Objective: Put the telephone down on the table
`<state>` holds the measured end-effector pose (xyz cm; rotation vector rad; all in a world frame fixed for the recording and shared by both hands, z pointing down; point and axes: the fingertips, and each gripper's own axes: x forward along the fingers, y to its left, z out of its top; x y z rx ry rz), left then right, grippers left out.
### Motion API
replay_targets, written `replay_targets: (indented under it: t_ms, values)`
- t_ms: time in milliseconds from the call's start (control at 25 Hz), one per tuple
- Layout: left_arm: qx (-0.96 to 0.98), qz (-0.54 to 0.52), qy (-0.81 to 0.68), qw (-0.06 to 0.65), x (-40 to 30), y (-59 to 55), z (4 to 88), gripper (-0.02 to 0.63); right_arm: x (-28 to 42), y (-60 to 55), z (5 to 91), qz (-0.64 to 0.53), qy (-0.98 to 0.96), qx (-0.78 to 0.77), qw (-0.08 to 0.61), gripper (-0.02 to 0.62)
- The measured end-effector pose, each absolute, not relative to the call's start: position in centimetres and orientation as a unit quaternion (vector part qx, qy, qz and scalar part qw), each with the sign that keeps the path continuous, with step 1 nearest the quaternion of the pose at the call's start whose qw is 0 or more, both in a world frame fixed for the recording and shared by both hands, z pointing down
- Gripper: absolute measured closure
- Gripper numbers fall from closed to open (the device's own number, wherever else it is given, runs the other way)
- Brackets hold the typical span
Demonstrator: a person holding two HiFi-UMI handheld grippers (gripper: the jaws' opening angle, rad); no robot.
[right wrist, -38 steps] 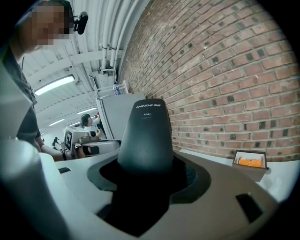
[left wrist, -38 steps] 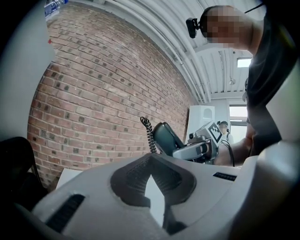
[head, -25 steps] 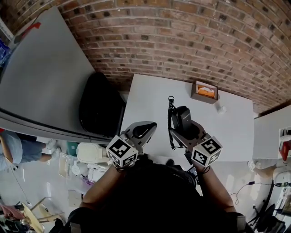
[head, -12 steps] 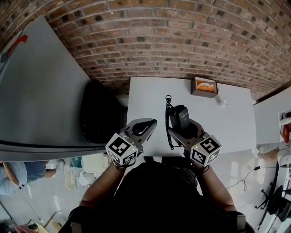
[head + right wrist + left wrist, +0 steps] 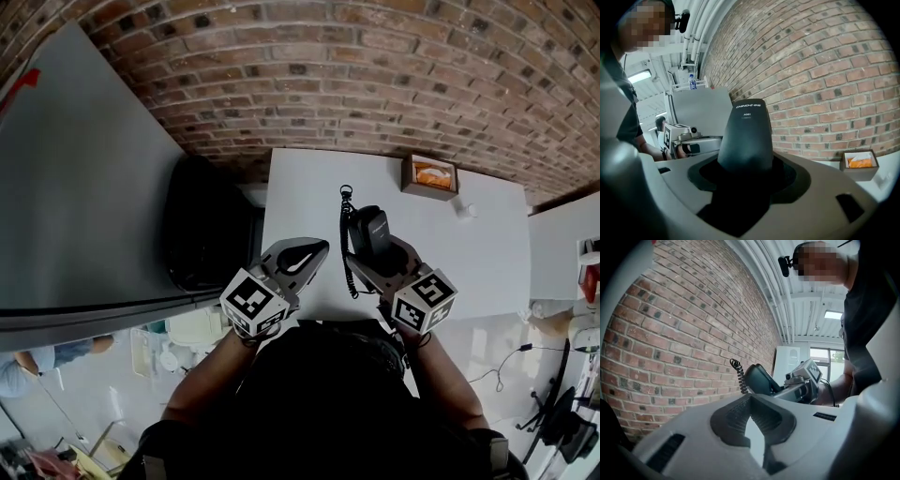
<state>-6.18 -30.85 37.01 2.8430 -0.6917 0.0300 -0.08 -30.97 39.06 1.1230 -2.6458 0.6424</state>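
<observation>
Clamped in right gripper (image 5: 380,265): telephone (image 5: 372,234) over table (image 5: 478,267), long axis toward brick wall (image 5: 375,75); left gripper (image 5: 306,255) closed, empty, alongside.

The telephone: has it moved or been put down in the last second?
Hardly anything. The telephone stays clamped in the right gripper above the table, not set down or let go, its coiled cord hanging beside it. The left gripper stays shut and empty. The small box at the table's far edge is where it was; only the view shifted slightly.
</observation>
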Motion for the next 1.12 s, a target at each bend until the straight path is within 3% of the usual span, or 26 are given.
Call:
replay_targets:
  t_ms: [1120]
  values:
    - [0.942, 0.074, -0.282, 0.167, -4.1, -37.9, 51.3, 0.598, 0.8, -38.9, 54.7, 0.297, -0.875, 0.316, 0.214, 0.322]
